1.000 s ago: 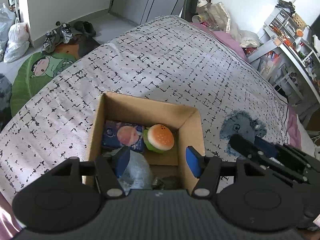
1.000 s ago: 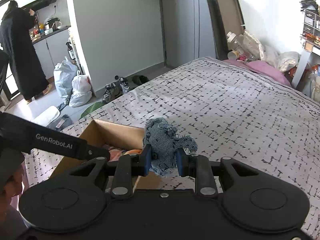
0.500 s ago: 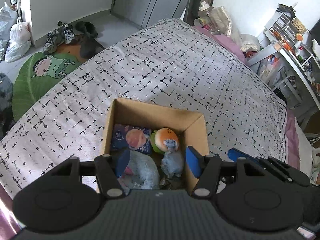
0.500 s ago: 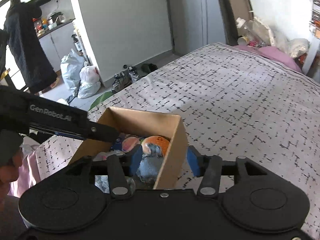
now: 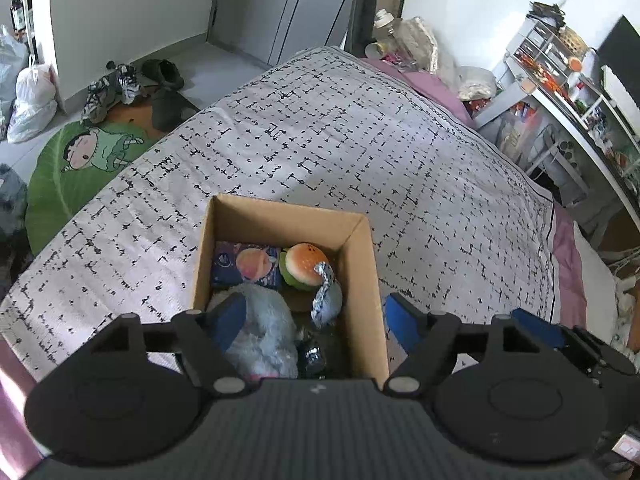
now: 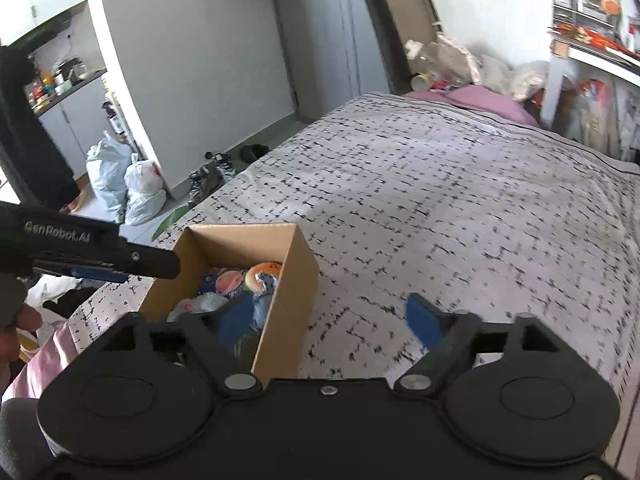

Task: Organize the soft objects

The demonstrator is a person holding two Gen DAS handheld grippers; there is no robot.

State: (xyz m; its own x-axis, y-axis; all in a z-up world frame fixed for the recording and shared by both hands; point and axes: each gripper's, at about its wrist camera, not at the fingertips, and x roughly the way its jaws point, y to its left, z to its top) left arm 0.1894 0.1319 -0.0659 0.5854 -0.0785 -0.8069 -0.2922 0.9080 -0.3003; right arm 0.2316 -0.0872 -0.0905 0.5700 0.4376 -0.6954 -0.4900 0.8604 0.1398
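Two grippers are seen above a bed spread with a white cover marked in black, on which an open cardboard box stands. The left gripper is tilted steeply down over the box's near end; its jaws have just been opening and stand wide, nothing pressed between them, one blue pad over a pale blue plush toy inside the box and the other outside the box's right wall. The right gripper is angled down at the box's right side; its jaws have just been opening and are spread wide, gripping nothing, the left pad over the box's interior and the right pad over the bed cover. A denim soft toy is seen lying inside the box, free of both grippers, resting against a burger-shaped toy. Beside the burger toy, a flat blue packet lies against the far wall. In the right wrist view, part of a hand is visible at the left edge.
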